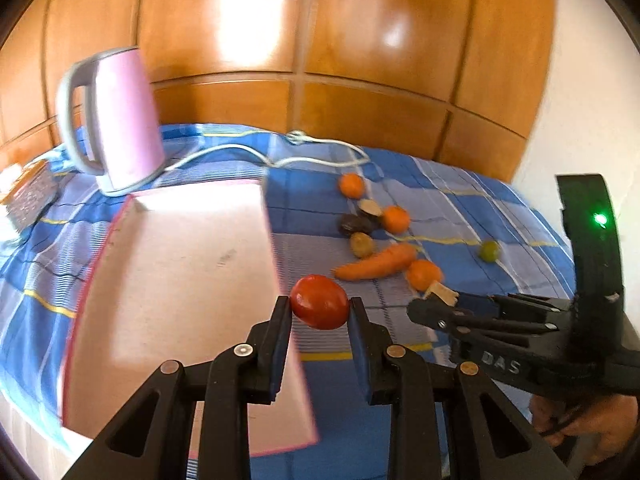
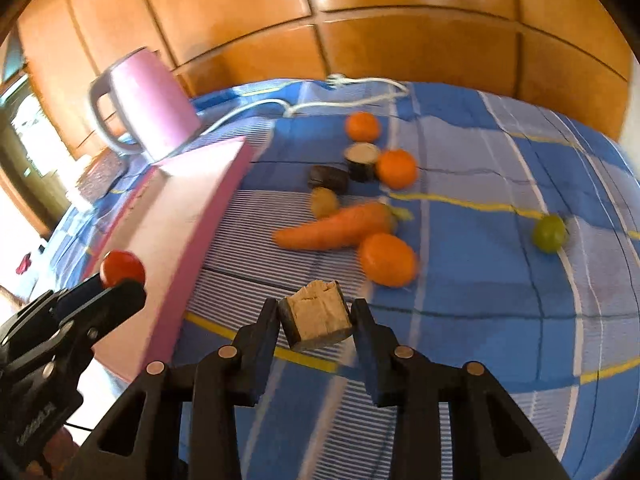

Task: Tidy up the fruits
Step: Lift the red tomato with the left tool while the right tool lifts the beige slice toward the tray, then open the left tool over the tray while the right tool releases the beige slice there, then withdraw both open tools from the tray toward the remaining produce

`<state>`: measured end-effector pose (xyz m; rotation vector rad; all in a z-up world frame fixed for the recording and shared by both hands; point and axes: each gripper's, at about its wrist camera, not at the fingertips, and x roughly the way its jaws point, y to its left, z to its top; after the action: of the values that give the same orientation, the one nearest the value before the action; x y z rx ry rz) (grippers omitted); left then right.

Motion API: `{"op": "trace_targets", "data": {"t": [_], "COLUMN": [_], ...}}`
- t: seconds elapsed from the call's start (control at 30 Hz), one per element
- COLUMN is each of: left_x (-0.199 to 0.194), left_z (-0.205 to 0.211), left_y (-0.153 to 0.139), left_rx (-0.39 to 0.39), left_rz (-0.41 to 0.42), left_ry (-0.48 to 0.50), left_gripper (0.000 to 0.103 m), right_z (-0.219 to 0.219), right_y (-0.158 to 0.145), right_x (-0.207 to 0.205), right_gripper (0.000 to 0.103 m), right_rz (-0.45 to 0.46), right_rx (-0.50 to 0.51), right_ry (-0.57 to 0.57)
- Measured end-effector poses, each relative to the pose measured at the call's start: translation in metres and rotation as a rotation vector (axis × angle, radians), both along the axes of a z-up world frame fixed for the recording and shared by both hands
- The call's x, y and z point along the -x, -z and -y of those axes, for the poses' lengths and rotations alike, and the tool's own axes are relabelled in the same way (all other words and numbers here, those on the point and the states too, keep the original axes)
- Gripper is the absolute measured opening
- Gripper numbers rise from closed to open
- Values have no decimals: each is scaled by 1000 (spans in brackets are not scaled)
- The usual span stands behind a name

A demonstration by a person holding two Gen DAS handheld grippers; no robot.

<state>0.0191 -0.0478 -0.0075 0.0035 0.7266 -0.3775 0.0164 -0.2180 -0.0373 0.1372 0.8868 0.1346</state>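
My left gripper is shut on a red tomato, held above the right edge of the pink box; the same tomato and left gripper show at the lower left of the right wrist view. My right gripper is shut on a beige chunk with a dark rind, lifted off the cloth. On the blue checked cloth lie a carrot, three oranges, a green fruit, a small olive-coloured fruit and two dark pieces.
A pink kettle with a white cord stands behind the box. A small box sits at the far left. Wooden panelling backs the table. A hand holds the right gripper's handle.
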Motion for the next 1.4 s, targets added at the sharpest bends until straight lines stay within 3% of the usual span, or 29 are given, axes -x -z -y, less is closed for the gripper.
{"op": "trace_targets", "data": {"t": [0.27,0.47,0.6,0.77,1.03,1.33,1.4], "left_x": [-37,-52,-49,-45,-34,-22,-19], "left_z": [-69,-106,-116,-116,-95,-78,-76], "left_y": [1,12,19,19,12,6,4], "left_rx": [-6,-5,-12,-14,-40,-62,-52], "left_rz": [-25,-58,-67,-66,-47,-26,-21], "left_ry": [-221,-343,-384,-422,-391,-354,-349], "left_gripper": [28,30,44,59,59,60,70], "right_z": [-54,-99,-123,-128,-112,-96,-88], "right_y": [-19,-33,-32,-20,-15,-29,-30], "right_x": [-29,-64,-74,-65,-35,-8,-5], "right_gripper": [37,38,40,42,42,42,42], "right_rz": [-8,-14,-26,-46,1,132,138], "right_rx": [-12,-85,-106,-80,27,141,126], "right_ry": [-152,-221,-236,-226,-171,-107,-84]}}
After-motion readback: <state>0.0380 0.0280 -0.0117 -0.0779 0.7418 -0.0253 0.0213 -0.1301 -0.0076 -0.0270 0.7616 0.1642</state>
